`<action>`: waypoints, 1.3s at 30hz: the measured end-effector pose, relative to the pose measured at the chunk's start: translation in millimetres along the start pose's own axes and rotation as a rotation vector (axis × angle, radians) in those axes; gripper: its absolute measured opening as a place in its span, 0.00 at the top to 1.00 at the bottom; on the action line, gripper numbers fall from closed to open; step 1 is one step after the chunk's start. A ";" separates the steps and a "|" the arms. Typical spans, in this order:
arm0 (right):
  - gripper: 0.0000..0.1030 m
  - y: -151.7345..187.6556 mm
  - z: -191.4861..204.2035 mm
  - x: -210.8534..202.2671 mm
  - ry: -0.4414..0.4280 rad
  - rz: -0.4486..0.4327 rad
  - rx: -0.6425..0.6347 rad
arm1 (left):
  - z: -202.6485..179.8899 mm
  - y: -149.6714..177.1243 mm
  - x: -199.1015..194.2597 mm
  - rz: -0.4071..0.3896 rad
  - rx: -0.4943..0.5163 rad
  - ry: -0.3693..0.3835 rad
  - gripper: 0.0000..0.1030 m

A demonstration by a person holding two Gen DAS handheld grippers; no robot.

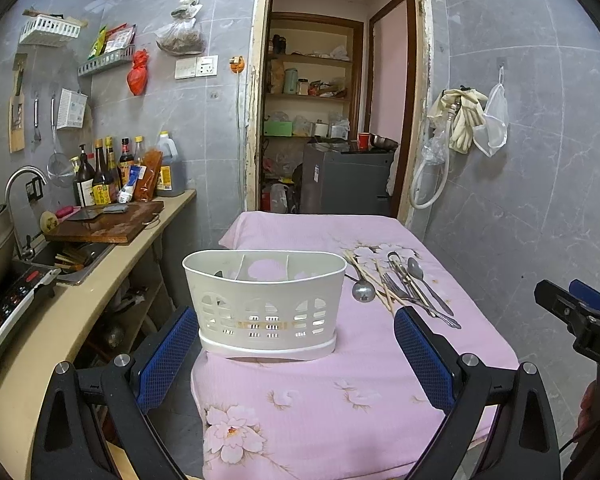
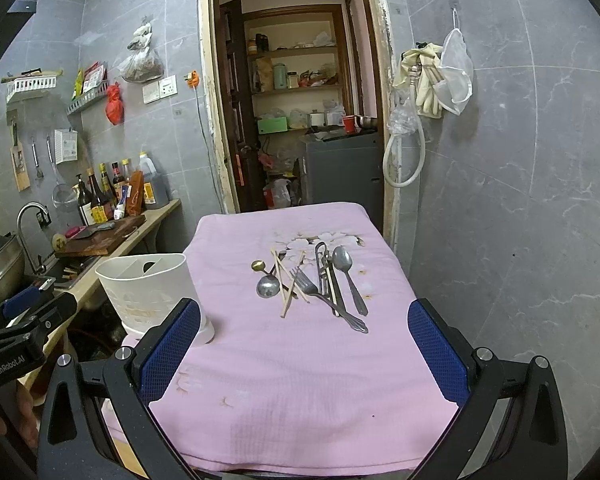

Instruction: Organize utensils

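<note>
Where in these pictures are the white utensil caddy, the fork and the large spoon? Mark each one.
white utensil caddy point(image 1: 266, 300), left wrist view, front lattice wall.
fork point(image 2: 307, 285), right wrist view, base of the tines.
large spoon point(image 2: 342, 259), right wrist view, bowl.

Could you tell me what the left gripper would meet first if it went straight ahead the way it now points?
Most likely the white utensil basket, which stands centred between the open left gripper fingers on the pink cloth; how far off is unclear.

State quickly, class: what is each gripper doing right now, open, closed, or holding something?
Left gripper: open, holding nothing, pointed at the white utensil caddy.
Right gripper: open, holding nothing, pointed at the pile of utensils.
</note>
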State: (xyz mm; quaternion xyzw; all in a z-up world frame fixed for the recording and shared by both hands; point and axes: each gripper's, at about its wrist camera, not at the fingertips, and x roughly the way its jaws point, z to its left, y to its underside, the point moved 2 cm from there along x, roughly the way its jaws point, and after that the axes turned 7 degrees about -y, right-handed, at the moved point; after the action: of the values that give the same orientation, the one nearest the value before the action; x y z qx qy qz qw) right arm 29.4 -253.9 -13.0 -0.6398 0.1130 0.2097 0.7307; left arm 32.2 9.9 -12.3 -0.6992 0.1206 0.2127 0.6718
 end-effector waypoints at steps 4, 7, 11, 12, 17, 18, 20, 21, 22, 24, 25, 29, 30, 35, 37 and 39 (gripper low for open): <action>0.01 0.6 0.7 -3.6 0.000 -0.002 0.000 | -1.8 -0.1 -1.6 -0.006 0.008 -0.001 0.04; 0.01 -0.1 0.8 -4.1 0.000 -0.002 0.000 | -4.2 1.4 -3.9 -0.008 0.009 -0.002 0.04; 0.01 0.0 1.0 -4.0 0.000 -0.002 0.000 | -4.1 1.4 -3.7 -0.007 0.008 -0.002 0.04; 0.01 0.0 1.0 -3.9 0.001 -0.002 -0.001 | -3.9 1.4 -3.7 -0.007 0.008 -0.001 0.04; 0.01 0.7 0.6 -4.6 0.003 -0.002 0.002 | -5.0 2.3 -3.9 -0.009 0.011 0.000 0.04; 0.01 0.7 0.8 -4.7 0.003 -0.003 0.003 | -5.0 2.2 -3.9 -0.010 0.012 0.001 0.04; 0.01 0.4 0.7 -4.6 0.005 -0.003 0.002 | -6.4 3.0 -4.4 -0.010 0.014 0.002 0.04; 0.01 0.7 1.2 -5.0 0.006 -0.003 0.003 | -7.5 3.4 -4.0 -0.010 0.016 0.003 0.04; 0.01 1.2 1.6 -5.8 0.006 -0.003 0.004 | -7.7 3.2 -3.6 -0.009 0.017 0.004 0.04; 0.01 1.0 1.3 -5.9 0.007 -0.003 0.005 | -8.0 3.0 -3.4 -0.009 0.018 0.005 0.04; 0.01 1.0 1.2 -5.9 0.007 -0.003 0.005 | -8.2 2.9 -3.1 -0.008 0.020 0.005 0.04; 0.01 0.8 0.7 -5.8 0.007 -0.002 0.005 | -8.2 3.4 -3.0 -0.008 0.018 0.006 0.04; 0.01 0.4 0.2 -5.7 0.008 -0.002 0.006 | -8.2 3.5 -3.1 -0.008 0.019 0.006 0.04; 0.01 -3.5 -1.1 -3.6 0.013 -0.002 0.010 | -10.8 3.1 -1.5 -0.006 0.023 0.011 0.04; 0.01 -4.2 -1.5 -3.2 0.016 -0.003 0.010 | -13.0 2.0 0.8 -0.006 0.026 0.016 0.04; 0.01 -5.6 -1.1 -3.0 0.016 -0.005 0.010 | -14.8 0.0 3.7 -0.006 0.027 0.019 0.04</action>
State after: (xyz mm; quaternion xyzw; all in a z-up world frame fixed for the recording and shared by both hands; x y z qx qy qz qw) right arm 29.4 -255.9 -6.9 -0.6383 0.1184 0.2020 0.7333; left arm 37.5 -4.3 -14.0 -0.6922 0.1277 0.2025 0.6808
